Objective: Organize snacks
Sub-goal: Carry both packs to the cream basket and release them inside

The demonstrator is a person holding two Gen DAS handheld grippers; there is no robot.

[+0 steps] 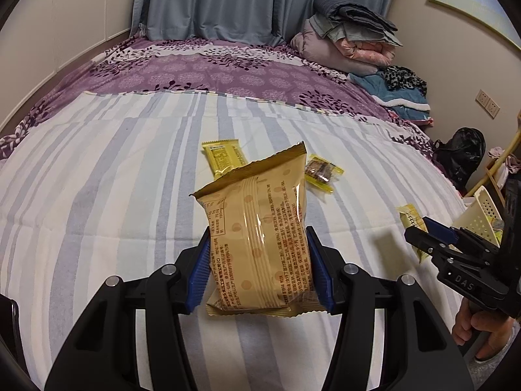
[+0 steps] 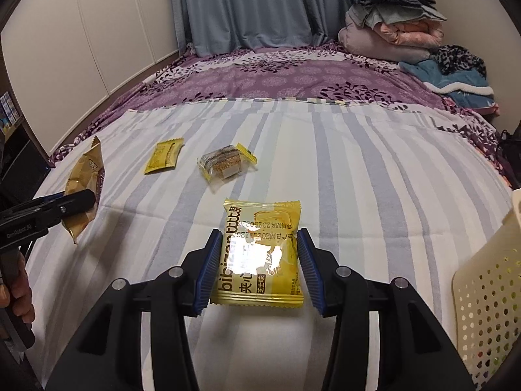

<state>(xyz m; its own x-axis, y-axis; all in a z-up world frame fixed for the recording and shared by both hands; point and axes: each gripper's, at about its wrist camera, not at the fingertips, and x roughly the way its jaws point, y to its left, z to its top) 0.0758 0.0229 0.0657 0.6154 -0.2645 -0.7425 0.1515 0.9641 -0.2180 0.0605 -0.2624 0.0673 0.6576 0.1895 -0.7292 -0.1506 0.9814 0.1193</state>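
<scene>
My left gripper (image 1: 259,244) is shut on a tan snack bag (image 1: 257,238) and holds it above the striped bed sheet (image 1: 97,195); the bag also shows in the right wrist view (image 2: 85,185). My right gripper (image 2: 259,247) is shut on a yellow biscuit packet (image 2: 260,254), held just above the sheet. It also shows in the left wrist view (image 1: 429,231). A small yellow packet (image 1: 224,158) (image 2: 164,156) and a clear-wrapped cake with yellow ends (image 1: 322,171) (image 2: 224,163) lie on the sheet further off.
A cream perforated basket (image 2: 488,293) stands at the right edge of the bed, also in the left wrist view (image 1: 482,215). Folded blankets (image 2: 394,26) and clothes are piled at the far right corner. White wardrobes (image 2: 81,32) line the left wall.
</scene>
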